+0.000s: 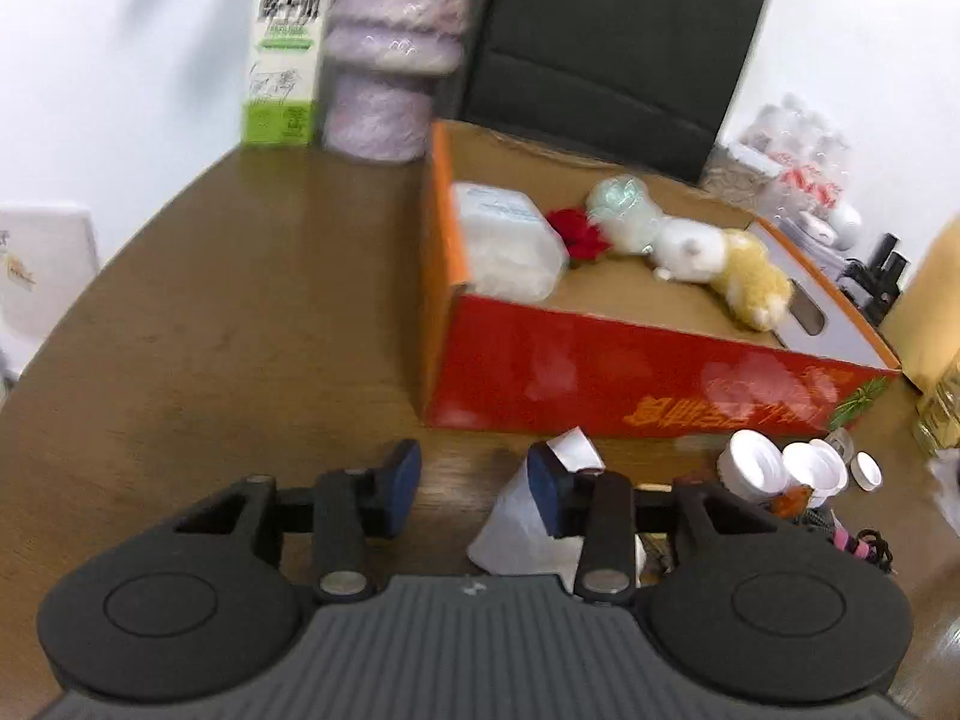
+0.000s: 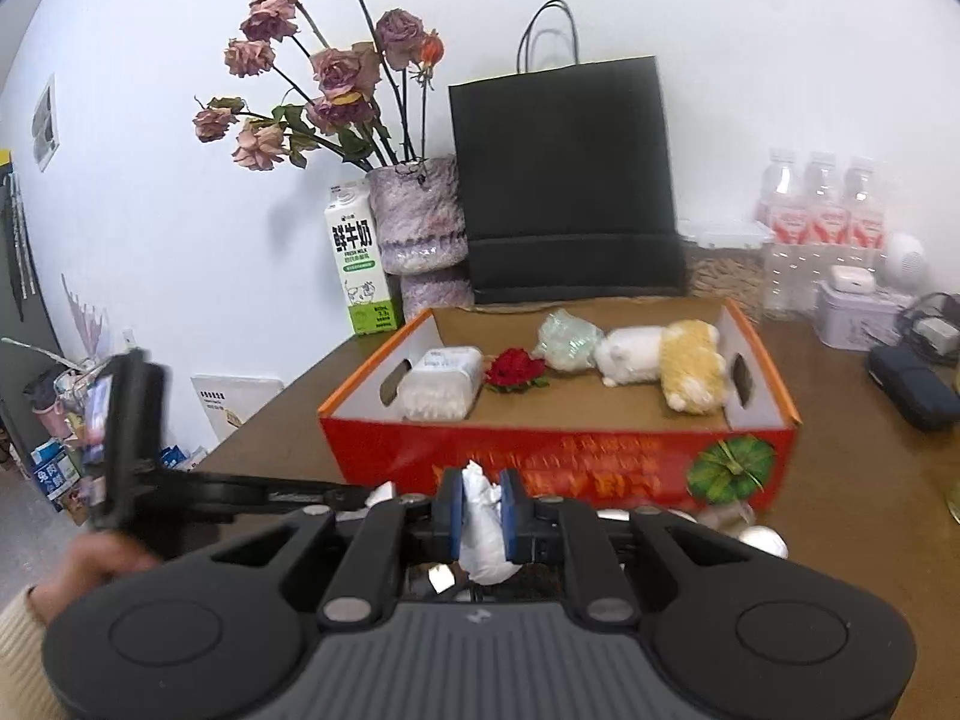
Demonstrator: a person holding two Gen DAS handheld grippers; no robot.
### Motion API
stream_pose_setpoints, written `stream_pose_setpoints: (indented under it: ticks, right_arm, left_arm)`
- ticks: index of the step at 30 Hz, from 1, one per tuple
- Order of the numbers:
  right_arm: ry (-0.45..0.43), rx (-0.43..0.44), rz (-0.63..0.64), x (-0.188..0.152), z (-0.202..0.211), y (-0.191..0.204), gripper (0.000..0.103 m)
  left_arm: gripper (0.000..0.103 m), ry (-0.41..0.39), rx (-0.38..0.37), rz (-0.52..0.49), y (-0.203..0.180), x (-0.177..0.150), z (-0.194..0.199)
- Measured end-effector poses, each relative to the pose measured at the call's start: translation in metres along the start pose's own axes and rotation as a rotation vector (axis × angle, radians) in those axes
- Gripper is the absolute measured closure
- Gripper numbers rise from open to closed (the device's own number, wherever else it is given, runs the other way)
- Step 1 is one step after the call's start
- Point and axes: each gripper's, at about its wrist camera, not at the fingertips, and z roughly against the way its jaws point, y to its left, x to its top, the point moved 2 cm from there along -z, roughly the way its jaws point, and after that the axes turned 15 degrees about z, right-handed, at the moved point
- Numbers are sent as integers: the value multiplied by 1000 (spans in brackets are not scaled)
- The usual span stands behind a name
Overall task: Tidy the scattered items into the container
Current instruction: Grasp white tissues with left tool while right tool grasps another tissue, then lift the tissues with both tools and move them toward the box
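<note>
On a brown table by a white wall, the red box holds a plush. Right gripper pinches a white tissue; left gripper gapes empty beside paper.

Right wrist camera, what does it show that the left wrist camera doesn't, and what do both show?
Only the right wrist view shows the dried roses, the right gripper shut on a white crumpled tissue, and the person's hand.

Only the left wrist view shows the left gripper, open and empty, and white caps.

Both show the red box, milk carton and black bag.
</note>
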Motion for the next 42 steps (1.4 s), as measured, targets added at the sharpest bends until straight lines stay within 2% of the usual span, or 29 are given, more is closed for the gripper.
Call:
stream_pose_setpoints:
  ticks: [3, 6, 10, 11, 13, 14, 16, 17, 24, 27, 30, 31, 33, 35, 36, 39, 40, 42]
  right_arm:
    - [16, -6, -28, -13, 12, -1, 91]
    - [38, -3, -64, -25, 19, 0, 91]
    - [48, -1, -89, -39, 25, 2, 91]
    - [55, 2, -100, -43, 25, 1, 91]
    - [68, 3, -112, -49, 25, 1, 91]
    - [71, 1, -116, -51, 27, 1, 91]
    - [69, -3, -121, -54, 31, 1, 91]
    - [67, -5, -124, -56, 33, 1, 91]
    - [64, -7, -146, -64, 44, -2, 91]
    - [50, -13, -144, -66, 52, -1, 90]
    - [40, -27, -130, -70, 60, 2, 89]
    - [46, -28, -131, -73, 61, 3, 89]
    - [65, -10, -138, -79, 60, 6, 88]
    - [84, 4, -130, -85, 60, 10, 88]
    - [90, 8, -122, -88, 60, 13, 88]
    - [104, 20, -117, -96, 61, 19, 87]
    - [109, 22, -119, -97, 61, 20, 87]
    - [115, 25, -127, -100, 59, 20, 87]
  left_arm:
    - [59, 24, -40, 3, -6, -3, -2]
    - [58, 40, -28, 20, -10, -4, 1]
    - [60, 77, -94, 60, -9, -9, 10]
    - [66, 95, -83, 46, -14, -12, 8]
    - [71, 90, -54, -15, -23, -17, 7]
    - [83, 92, -36, -45, -29, -19, 7]
    - [93, 116, -35, -20, -31, -18, 10]
    - [94, 118, -46, -1, -30, -16, 12]
    - [97, 0, -90, 114, -21, -4, 64]
    - [97, -16, -136, 134, -18, -18, 97]
    - [96, -5, -142, 104, -18, -52, 116]
    - [94, -11, -123, 87, -17, -65, 119]
    - [82, -12, -101, 37, -14, -86, 120]
    - [40, 7, -125, 42, -6, -104, 125]
    - [34, 10, -144, 58, 0, -112, 130]
    - [23, -4, -161, 57, 11, -124, 144]
    - [19, -16, -153, 56, 15, -126, 149]
    - [19, -40, -108, 71, 24, -125, 153]
